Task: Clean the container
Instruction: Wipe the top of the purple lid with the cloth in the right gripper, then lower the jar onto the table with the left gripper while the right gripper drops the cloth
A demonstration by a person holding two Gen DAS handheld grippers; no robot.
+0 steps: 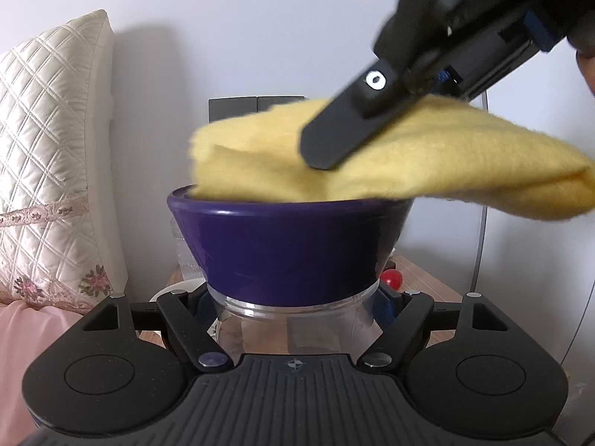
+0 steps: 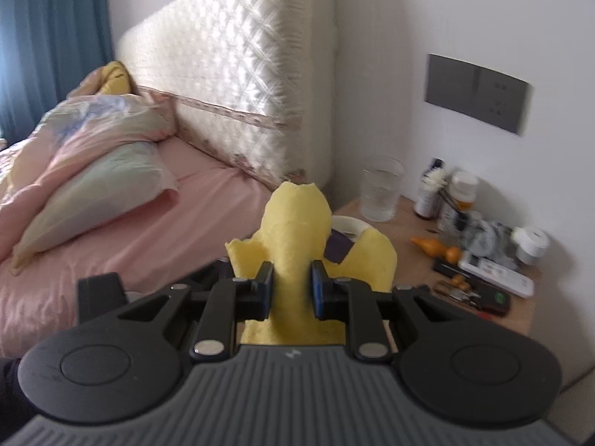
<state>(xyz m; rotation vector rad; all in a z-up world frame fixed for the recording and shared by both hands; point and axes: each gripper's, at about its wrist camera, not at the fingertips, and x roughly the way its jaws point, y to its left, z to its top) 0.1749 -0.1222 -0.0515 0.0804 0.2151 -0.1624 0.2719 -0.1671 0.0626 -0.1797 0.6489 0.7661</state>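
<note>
White wall (image 2: 390, 18), quilted headboard (image 2: 230, 74), perhaps daylight.

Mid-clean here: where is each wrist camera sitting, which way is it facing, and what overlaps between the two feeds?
Left wrist view: sits behind the left gripper, looking level at the clear container with purple rim it clamps; the right gripper enters top right.
Right wrist view: sits behind the right gripper, looking down over the fuzzy yellow cloth it pinches, toward the cluttered wooden nightstand and pink bed.
Shared: cloth, quilted headboard, grey wall switch panel.
</note>
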